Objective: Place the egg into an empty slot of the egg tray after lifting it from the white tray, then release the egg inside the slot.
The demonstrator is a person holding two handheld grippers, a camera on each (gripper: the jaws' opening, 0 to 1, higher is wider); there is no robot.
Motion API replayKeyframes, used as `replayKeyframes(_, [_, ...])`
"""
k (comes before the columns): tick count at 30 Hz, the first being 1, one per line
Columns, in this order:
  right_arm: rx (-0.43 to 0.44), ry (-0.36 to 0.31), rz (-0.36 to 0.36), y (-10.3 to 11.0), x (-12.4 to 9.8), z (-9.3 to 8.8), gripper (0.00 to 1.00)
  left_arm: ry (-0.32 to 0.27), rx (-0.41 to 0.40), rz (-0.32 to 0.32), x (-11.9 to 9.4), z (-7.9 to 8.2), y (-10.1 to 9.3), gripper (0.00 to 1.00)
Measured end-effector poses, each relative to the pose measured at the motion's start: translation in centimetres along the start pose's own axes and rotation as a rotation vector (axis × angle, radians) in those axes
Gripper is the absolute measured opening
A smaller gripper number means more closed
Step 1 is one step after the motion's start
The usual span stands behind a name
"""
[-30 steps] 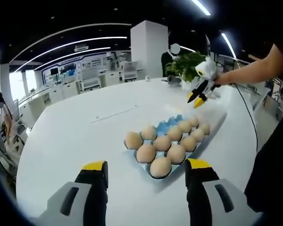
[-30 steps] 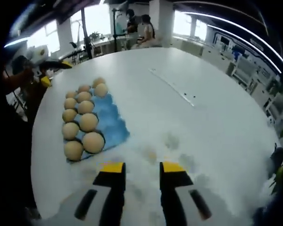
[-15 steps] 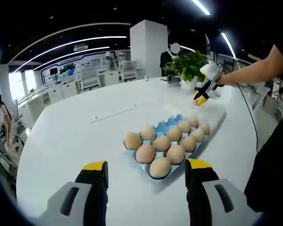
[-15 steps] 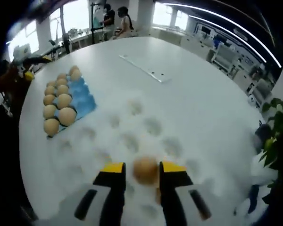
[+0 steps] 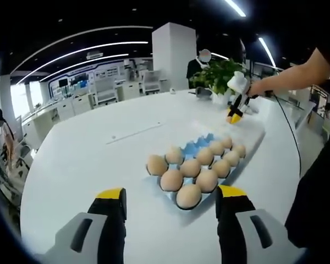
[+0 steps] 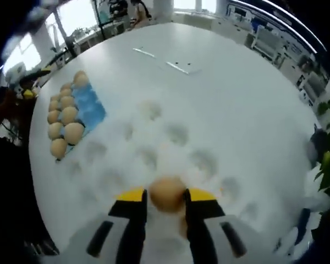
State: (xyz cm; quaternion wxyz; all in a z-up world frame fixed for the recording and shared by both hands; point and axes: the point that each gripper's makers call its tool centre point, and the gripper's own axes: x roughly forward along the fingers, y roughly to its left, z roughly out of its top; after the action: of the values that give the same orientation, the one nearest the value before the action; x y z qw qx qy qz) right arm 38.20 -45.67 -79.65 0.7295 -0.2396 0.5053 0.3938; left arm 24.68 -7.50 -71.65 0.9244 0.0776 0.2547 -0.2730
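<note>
White office table: egg clamped between right gripper jaws over white tray; left gripper open, idle. Carry to blue egg tray and release pending.

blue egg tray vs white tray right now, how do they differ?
The blue egg tray is bright blue; the white tray nearly blends into the white table. The blue egg tray is mostly filled with brown eggs, with a few bare slots at one end, whereas the white tray's visible slots are bare. The right gripper holds an egg over the white tray. Both lie flat on the table.
</note>
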Motion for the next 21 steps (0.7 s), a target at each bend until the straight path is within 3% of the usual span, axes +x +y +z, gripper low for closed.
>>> replayKeyframes(3, [0.037, -0.019, 0.028, -0.2, 0.0, 0.0, 0.27, -0.002, -0.003, 0.006, 0.0, 0.1, 0.2, 0.66])
replayKeyframes(13, [-0.001, -0.08, -0.054, 0.2, -1.4, 0.1, 0.23, 0.007, 0.0, 0.013, -0.2, -0.1, 0.6, 0.65])
replayKeyframes(15, [0.03, -0.119, -0.042, 0.4, -2.0, 0.6, 0.23, 0.006, -0.002, 0.016, -0.2, -0.1, 0.6, 0.65])
replayKeyframes(21, [0.006, -0.173, -0.044, 1.2, -3.5, 1.8, 0.23, 0.007, -0.005, 0.017, -0.3, -0.4, 0.5, 0.65])
